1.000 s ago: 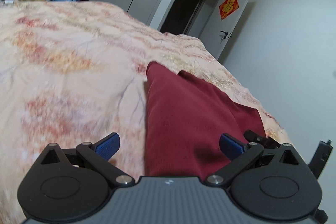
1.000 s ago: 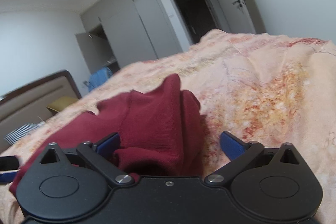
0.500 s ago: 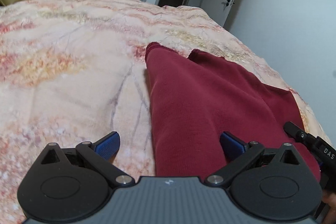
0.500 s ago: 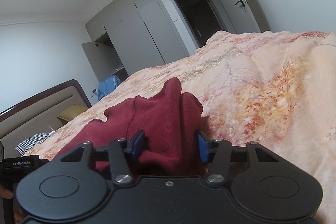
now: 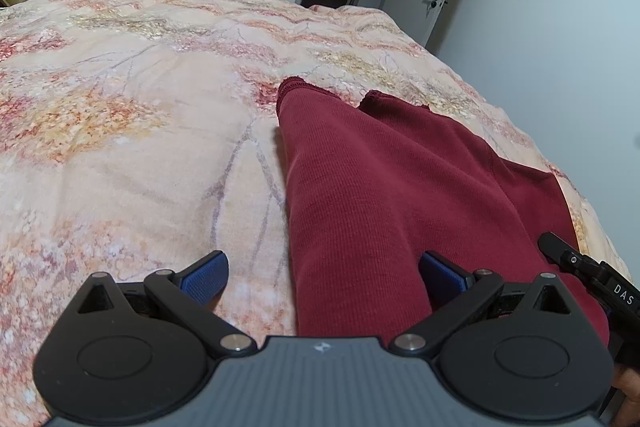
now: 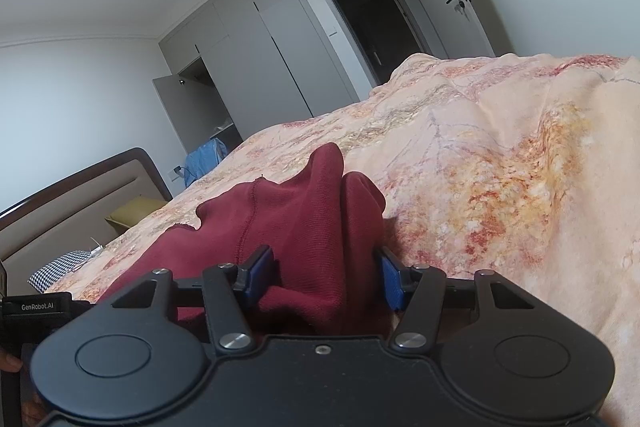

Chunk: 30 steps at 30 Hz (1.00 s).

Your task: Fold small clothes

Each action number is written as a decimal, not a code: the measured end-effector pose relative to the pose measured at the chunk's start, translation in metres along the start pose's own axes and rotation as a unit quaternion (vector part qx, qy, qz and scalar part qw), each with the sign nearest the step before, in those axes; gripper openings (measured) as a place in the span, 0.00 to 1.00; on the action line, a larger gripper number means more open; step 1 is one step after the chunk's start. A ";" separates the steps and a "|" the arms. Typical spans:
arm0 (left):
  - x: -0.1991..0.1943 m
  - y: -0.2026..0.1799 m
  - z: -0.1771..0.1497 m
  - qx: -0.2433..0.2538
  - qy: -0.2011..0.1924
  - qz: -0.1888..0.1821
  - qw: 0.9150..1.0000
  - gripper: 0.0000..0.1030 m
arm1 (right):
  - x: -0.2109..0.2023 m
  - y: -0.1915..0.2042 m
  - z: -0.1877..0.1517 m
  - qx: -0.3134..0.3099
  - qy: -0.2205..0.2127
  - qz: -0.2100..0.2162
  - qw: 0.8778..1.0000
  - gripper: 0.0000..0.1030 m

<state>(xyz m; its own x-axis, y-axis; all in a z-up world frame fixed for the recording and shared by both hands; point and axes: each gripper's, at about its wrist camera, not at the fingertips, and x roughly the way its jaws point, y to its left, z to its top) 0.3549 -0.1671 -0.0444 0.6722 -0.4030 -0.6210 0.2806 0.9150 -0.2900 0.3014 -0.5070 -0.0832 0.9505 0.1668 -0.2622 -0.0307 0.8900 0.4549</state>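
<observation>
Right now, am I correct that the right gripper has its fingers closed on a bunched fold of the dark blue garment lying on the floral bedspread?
Not quite: the garment is dark red, not dark blue, as the right wrist view shows. The rest holds: the right gripper has its fingers closed on a bunched fold of it, and it lies on the floral bedspread.

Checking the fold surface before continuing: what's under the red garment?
The floral bedspread lies under the red garment; anything beneath the cloth itself is covered.
</observation>
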 end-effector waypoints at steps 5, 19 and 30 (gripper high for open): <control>0.003 0.001 0.007 0.007 0.021 -0.003 1.000 1.00 | 0.001 0.002 0.000 -0.007 0.001 -0.003 1.000 0.52; 0.011 0.001 0.024 0.030 0.062 -0.037 0.997 0.88 | 0.011 0.036 0.013 -0.070 0.039 -0.052 0.995 0.32; -0.020 -0.008 0.040 0.051 0.010 -0.061 0.997 0.30 | 0.014 0.128 0.054 -0.163 0.023 -0.029 0.986 0.16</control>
<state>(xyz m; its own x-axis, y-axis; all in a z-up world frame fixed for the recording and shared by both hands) 0.3666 -0.1658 -0.0005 0.6156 -0.5109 -0.6000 0.4284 0.8560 -0.2894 0.3276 -0.4134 0.0172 0.9391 0.1230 -0.3210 -0.0807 0.9866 0.1419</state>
